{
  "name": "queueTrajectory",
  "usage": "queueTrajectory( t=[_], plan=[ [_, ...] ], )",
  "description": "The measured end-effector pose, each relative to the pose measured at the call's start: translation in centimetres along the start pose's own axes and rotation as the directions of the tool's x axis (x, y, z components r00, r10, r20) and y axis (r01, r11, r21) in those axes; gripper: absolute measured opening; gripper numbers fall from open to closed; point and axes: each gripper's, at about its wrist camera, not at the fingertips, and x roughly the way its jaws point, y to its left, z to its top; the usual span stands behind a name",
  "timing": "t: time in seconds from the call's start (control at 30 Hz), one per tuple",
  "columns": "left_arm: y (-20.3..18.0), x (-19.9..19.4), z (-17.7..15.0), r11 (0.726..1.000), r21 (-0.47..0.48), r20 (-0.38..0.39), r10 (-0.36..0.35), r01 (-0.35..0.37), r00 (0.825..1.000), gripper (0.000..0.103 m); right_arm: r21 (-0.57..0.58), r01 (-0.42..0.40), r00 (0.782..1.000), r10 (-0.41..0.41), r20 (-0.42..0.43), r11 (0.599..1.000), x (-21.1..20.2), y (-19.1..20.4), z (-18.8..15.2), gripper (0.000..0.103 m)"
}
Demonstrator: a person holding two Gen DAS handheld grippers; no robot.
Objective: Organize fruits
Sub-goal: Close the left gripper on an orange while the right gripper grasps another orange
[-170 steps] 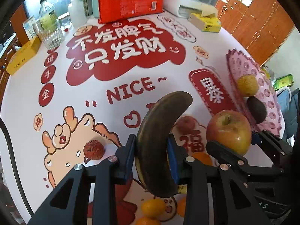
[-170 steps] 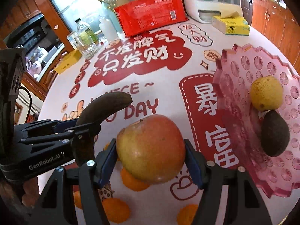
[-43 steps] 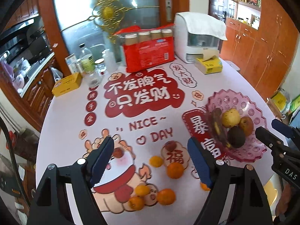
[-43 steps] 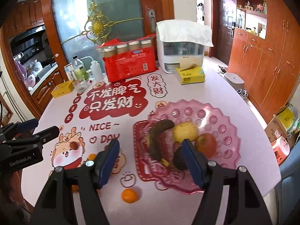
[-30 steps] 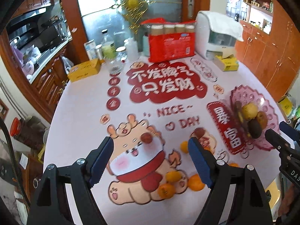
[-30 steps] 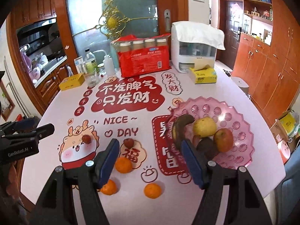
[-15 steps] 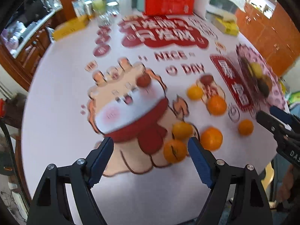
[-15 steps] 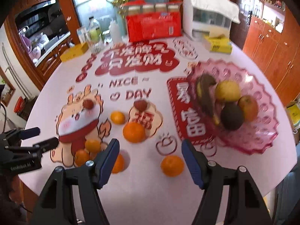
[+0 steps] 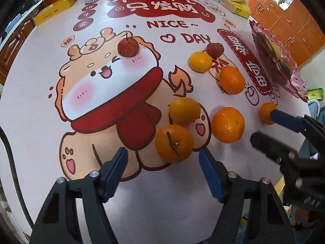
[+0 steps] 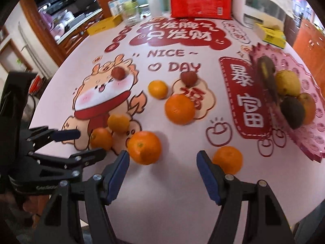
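Several oranges lie loose on the printed tablecloth. My left gripper (image 9: 162,158) hangs low over the nearest orange (image 9: 173,143), which sits partly between the tips without touching the pads; its jaws are closing. My right gripper (image 10: 162,158) stands open and empty, with one orange (image 10: 144,147) by its left finger and another orange (image 10: 227,159) just outside its right finger. Two small red fruits (image 10: 118,73) (image 10: 189,78) lie farther back. At the right, the pink tray (image 10: 304,142) holds a banana (image 10: 266,75), a pear (image 10: 287,82), an avocado (image 10: 292,111) and an apple (image 10: 309,107).
A red package (image 10: 201,2), a bottle (image 10: 130,8), a yellow box (image 10: 103,25), a tissue box (image 10: 272,33) and a white appliance (image 10: 264,2) line the table's far side. The table's front edge runs just below both grippers.
Both grippers have dropped toward the table and tipped downward, so the oranges now fill the views. The left jaws have narrowed. The banana and apple held earlier lie in the tray.
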Motion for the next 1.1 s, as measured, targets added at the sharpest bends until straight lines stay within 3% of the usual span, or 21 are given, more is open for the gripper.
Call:
queueTrajectory(
  t=[0.33,0.5,0.73,0.9,1.0,1.1],
  plan=[
    [-0.8,1.4,0.8,0.998,0.016,0.002,-0.054,0.054,0.999,0.039,-0.041,-0.029,0.998,0.027,-0.051,0.999,2.1,0.6,-0.4,0.069],
    [-0.9,1.3,0.8,0.998,0.031,0.013,-0.049,0.049,0.999,0.038,-0.042,-0.042,0.997,0.039,-0.066,0.998,2.9,0.7,-0.2,0.068],
    [0.3,0.7,0.5,1.000,0.004,0.020,-0.030,0.030,0.999,0.037,-0.060,-0.051,0.995,0.045,-0.088,0.997,4.1,1.3,0.3,0.057],
    [1.2,0.3,0.3,1.000,-0.018,0.026,-0.019,0.019,0.999,0.037,-0.062,-0.055,0.995,0.050,-0.089,0.997,4.6,1.7,0.7,0.056],
    [1.4,0.0,0.2,1.000,-0.026,0.025,-0.011,0.012,1.000,0.037,-0.061,-0.060,0.994,0.055,-0.089,0.996,5.0,1.8,0.9,0.046],
    [1.5,-0.2,0.2,1.000,-0.025,0.028,-0.008,0.009,1.000,0.037,-0.074,-0.052,0.995,0.045,-0.084,0.996,4.8,2.1,0.9,0.045]
  ],
)
